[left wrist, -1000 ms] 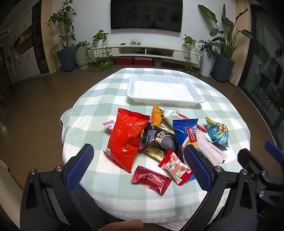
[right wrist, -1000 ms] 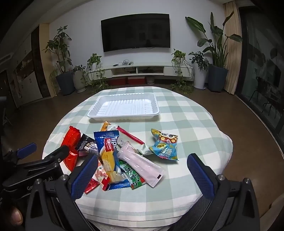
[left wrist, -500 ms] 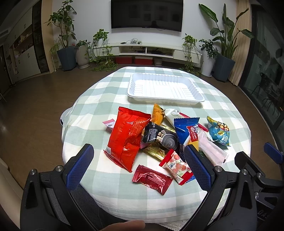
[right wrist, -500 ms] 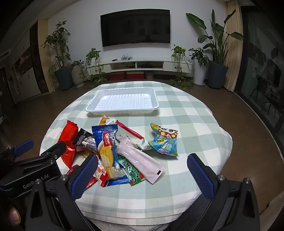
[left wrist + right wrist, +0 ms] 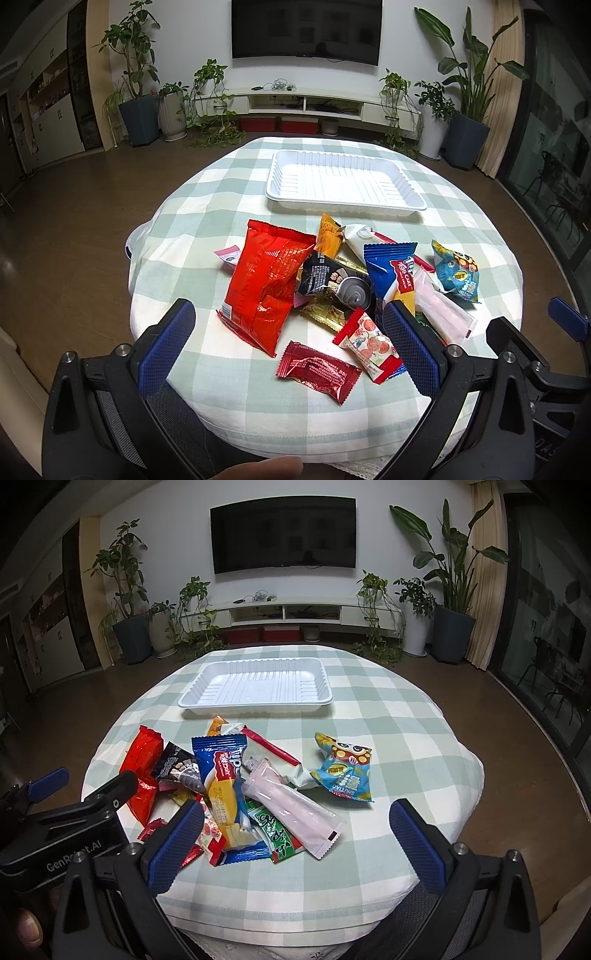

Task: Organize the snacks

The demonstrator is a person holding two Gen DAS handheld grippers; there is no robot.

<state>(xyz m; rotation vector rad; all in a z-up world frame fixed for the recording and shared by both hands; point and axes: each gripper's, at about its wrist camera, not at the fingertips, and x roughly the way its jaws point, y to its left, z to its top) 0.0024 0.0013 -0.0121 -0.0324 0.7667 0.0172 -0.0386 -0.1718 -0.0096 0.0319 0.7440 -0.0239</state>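
- Hovering over the near edge of the round table, the left gripper and right gripper stay spread wide, grasping nothing
- Since the earlier frames both views have crept slightly closer; the snacks lie unmoved
- The white tray sits bare toward the far edge, the snack pile just nearer
- Left view alone shows the whole big red bag and a dark red sachet
- Right view alone shows a green packet under the pink pouch
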